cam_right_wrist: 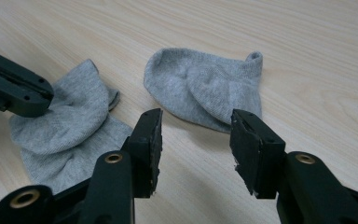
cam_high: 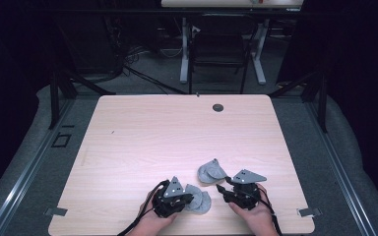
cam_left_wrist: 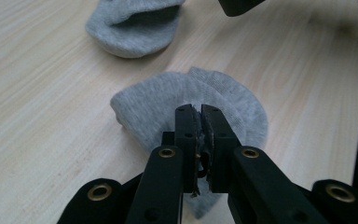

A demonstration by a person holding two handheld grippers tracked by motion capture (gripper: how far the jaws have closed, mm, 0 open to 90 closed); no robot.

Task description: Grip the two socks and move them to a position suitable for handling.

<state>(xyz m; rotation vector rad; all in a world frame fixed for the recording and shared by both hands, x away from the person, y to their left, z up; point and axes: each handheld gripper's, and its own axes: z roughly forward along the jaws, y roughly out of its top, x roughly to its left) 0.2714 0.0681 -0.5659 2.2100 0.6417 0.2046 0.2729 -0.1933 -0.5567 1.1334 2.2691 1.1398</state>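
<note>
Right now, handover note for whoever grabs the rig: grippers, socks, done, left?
Left gripper: jaws shut, pinching the near sock where it lies on the table.
Right gripper: open, empty, pointing at the far sock without touching it.
Both grey socks lie apart near the front edge, between the two hands.
Done: the near sock is pinched.
Left: probably take the far sock with the right gripper and bring the pair together.

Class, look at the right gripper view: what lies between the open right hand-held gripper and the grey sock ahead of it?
Nothing but bare wooden table; the right hand-held gripper stands open just short of the grey sock.
</note>
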